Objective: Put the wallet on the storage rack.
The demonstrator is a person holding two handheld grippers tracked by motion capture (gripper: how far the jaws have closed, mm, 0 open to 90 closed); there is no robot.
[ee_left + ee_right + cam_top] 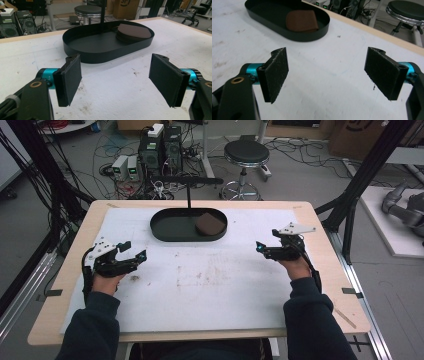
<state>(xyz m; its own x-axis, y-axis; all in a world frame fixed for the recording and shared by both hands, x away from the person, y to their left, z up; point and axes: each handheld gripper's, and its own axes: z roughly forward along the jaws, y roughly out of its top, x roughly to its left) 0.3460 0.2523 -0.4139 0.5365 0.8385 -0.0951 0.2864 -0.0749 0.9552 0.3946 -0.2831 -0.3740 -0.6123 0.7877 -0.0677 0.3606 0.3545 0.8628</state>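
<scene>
**Two empty grippers, brown pad in tray**

Two dark sleeves come in at the near edge in the high view. Left gripper (131, 256) sits over the left part of the white mat (210, 285), jaws spread wide, nothing between them; its own view shows both black pads (70, 78) apart with bare mat in the gap. Right gripper (263, 248) is over the right side of the mat, pointing toward the middle, jaws also spread wide and empty; pads (276, 73) well apart in its own view. Mat is stained with brownish marks near the centre. Farther back, the black oval tray (170, 232) rests on the mat near the far edge, well apart from both grippers. Brown pad (209, 223) lies flat inside the tray's right end. A thin black post (189, 195) rises from the tray. Beyond the table: stool (246, 152), computer boxes, cables on floor.
</scene>
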